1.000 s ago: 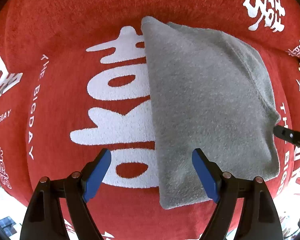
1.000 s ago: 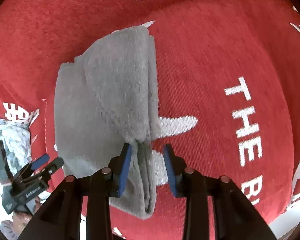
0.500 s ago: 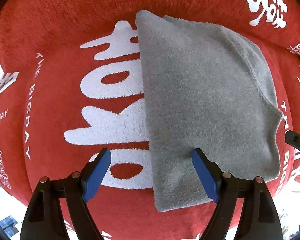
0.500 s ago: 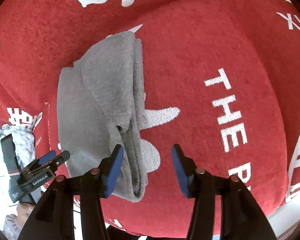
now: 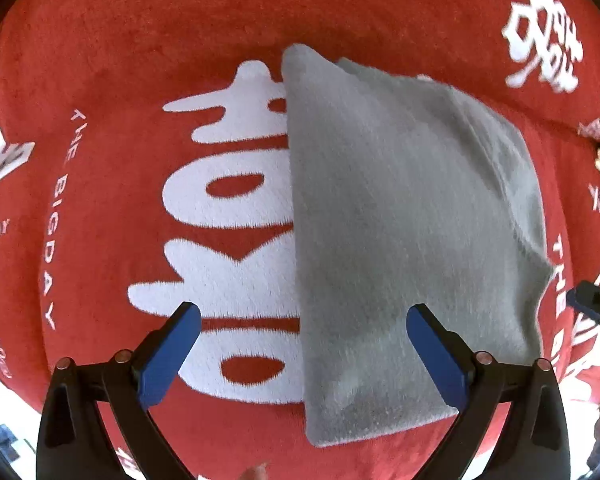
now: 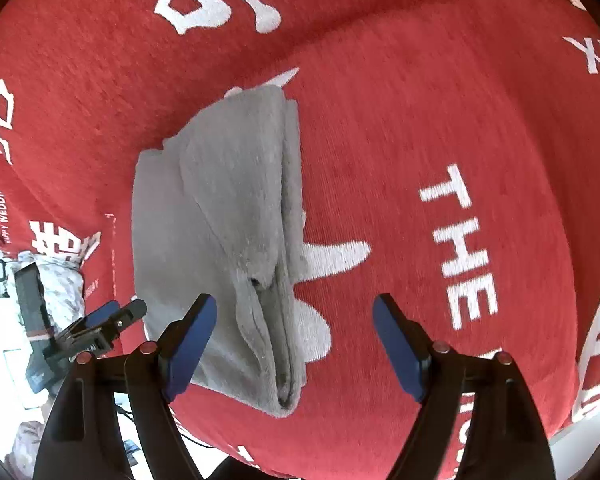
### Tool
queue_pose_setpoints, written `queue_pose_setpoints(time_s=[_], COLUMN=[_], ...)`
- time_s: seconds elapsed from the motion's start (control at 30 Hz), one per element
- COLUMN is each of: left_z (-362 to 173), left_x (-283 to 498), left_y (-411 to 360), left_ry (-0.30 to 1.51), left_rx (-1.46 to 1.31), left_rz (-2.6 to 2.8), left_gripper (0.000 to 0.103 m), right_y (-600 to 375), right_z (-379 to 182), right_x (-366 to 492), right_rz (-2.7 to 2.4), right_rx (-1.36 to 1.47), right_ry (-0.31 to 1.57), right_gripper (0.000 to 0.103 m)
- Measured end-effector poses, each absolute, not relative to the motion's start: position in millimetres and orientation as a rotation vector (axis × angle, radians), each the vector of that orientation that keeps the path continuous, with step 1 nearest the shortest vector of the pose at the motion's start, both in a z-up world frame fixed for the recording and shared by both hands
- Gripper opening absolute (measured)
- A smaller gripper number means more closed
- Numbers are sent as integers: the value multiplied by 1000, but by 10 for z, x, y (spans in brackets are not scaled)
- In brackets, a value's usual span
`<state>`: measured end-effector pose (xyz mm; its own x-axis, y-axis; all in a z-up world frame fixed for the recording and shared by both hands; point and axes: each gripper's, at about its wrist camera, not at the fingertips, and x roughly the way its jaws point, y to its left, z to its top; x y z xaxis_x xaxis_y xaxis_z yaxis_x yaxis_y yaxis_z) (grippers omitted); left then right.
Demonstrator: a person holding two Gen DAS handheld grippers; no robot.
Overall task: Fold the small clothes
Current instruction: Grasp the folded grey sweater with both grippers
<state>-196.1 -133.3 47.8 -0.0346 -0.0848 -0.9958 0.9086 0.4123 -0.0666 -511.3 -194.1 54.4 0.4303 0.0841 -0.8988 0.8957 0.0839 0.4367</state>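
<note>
Lying folded at frame centre on the red blanket (image 5: 140, 60): grey garment (image 5: 400, 240). Right gripper (image 6: 294, 340) jaws opening, having released its edge; left gripper (image 5: 302, 354) jaws opening, empty. Fold likely complete.

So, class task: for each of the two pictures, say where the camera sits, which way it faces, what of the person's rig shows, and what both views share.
Left wrist view: sits on the left claw, facing steeply down at the folded grey garment on the red printed cloth; its own fingers, opening, clamp nothing.
Right wrist view: sits on the right claw, angled down at the garment's layered edge; its fingers, opening, straddle that edge without pressing.
Shared: garment, red cloth; each view glimpses the other claw at its edge.
</note>
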Motion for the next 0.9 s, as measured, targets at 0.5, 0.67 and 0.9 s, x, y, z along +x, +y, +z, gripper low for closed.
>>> queue_pose_setpoints(time_s=[0.5,0.67,0.9], left_z=[64,-102,-107], left_x=[-1373,-1519,-1744], left_y=[-1610,-1732,-1953], left_ry=[1619,1703,1649], left_rx=[544,522,558], left_rz=[-1103,-1210,-1238], left_gripper=[103,103,103], right_y=[-2394,-2482,-2522], right_z=[85,-145,-214], right_x=[-4987,-4879,-4591], right_rz=[-535,-406,-289], right_rx=[1516,1565,1547], right_ry=[841,808,784], right_gripper=[83,83,85])
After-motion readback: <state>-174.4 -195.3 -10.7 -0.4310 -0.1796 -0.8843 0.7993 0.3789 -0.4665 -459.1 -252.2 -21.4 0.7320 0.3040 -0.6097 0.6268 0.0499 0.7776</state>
